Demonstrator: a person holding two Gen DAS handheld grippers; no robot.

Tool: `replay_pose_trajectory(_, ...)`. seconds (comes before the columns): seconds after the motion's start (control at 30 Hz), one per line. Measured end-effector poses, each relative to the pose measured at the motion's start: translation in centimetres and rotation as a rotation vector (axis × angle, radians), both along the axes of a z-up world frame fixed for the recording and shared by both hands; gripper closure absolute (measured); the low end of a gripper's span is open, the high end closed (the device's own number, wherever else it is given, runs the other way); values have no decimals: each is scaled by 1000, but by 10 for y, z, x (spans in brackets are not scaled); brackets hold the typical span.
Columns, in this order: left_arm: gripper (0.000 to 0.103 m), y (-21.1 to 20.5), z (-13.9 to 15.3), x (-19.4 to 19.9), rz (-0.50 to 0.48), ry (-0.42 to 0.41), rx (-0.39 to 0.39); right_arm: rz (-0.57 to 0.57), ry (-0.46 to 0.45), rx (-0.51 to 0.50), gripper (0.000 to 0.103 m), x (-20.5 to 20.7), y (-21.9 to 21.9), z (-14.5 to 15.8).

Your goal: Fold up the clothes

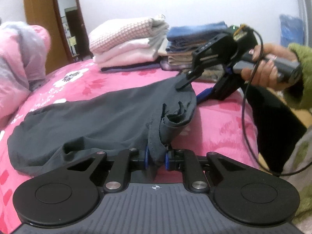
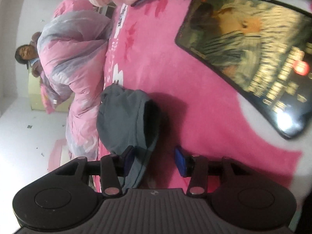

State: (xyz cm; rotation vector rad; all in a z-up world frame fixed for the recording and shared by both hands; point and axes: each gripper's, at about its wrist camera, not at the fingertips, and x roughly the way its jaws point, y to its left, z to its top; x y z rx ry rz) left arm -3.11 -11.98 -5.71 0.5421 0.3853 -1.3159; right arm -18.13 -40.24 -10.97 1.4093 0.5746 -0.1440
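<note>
A dark grey garment (image 1: pixel 93 115) lies spread across the pink flowered bedspread (image 1: pixel 220 120). My left gripper (image 1: pixel 157 157) is shut on a bunched fold at the garment's near edge, with cloth pinched between the blue pads. My right gripper (image 1: pixel 192 90), held by a hand in a green sleeve (image 1: pixel 300 72), is at the garment's far right corner. In the right wrist view, which is rolled sideways, the right gripper (image 2: pixel 154 160) is open. The grey garment (image 2: pixel 124 120) rests against its left pad (image 2: pixel 128 159), and the right pad (image 2: pixel 180 162) is over bare bedspread.
Two stacks of folded clothes, one pink and white (image 1: pixel 126 42) and one blue and beige (image 1: pixel 193 44), stand at the back of the bed. A pink and grey duvet (image 1: pixel 19 62) is heaped on the left. A lit tablet (image 2: pixel 253 58) lies on the bedspread. A person (image 2: pixel 25 53) sits behind the duvet.
</note>
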Motion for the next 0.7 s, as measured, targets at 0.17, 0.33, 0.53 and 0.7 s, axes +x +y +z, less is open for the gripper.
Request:
replay_pose_trajectory(0.17, 89, 15, 13, 25, 70, 108, -86, 21, -97, -23, 97, 3, -6, 11)
replay_pose_trajectory(0.33, 91, 29, 25, 66, 164, 227, -180, 100, -180, -54, 97, 43, -13, 39)
replay_pose_trajectory(0.53, 92, 39, 33, 129, 250, 407, -284, 201, -255, -96, 97, 102, -21, 74)
replay_pose_trajectory(0.7, 93, 47, 31, 194, 342, 543, -379, 250, -279, -105, 97, 171, -24, 88)
